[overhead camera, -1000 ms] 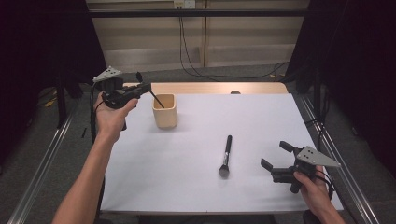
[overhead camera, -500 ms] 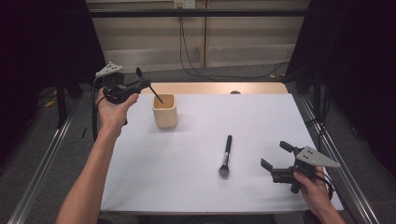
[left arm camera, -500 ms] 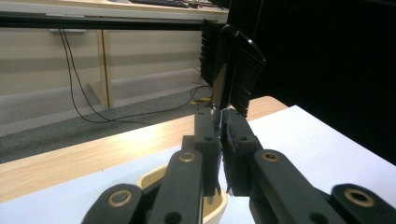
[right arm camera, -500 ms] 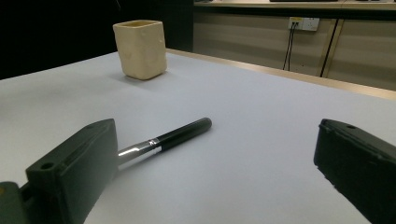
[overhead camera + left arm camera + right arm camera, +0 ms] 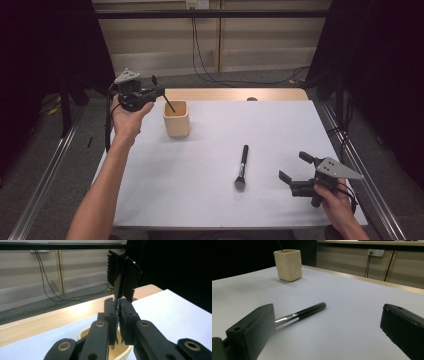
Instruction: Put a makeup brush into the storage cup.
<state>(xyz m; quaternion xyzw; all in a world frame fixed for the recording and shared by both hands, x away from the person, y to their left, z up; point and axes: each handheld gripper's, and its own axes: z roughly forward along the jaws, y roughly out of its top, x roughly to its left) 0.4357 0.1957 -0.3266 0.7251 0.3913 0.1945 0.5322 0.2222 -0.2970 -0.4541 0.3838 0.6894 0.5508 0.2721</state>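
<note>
A slim dark brush [image 5: 170, 105] hangs tilted over the beige cup [image 5: 176, 119], its lower end inside the cup's mouth and its upper end pinched between the jaws of the left gripper [image 5: 159, 91]. The person's left hand [image 5: 126, 116] holds that gripper above the far left part of the white tabletop [image 5: 200, 170], just left of the cup and near the far edge. In the left gripper view the ribbed pads [image 5: 130, 280] are clamped tight on the brush's glossy black handle [image 5: 121, 275], with the cup's rim [image 5: 82, 333] showing below the jaws.

A second brush [image 5: 242, 166], black with a silver ferrule, lies flat near the middle of the tabletop, bristles toward the near edge. The right gripper [image 5: 295, 172] rests low by the near right corner, held by the right hand [image 5: 335, 197], well apart from that brush. Its jaws stand wide with nothing between them; in the right gripper view the lying brush [image 5: 304, 312] stretches across the white surface between the two spread black jaws, the cup [image 5: 288, 265] farther off.
</note>
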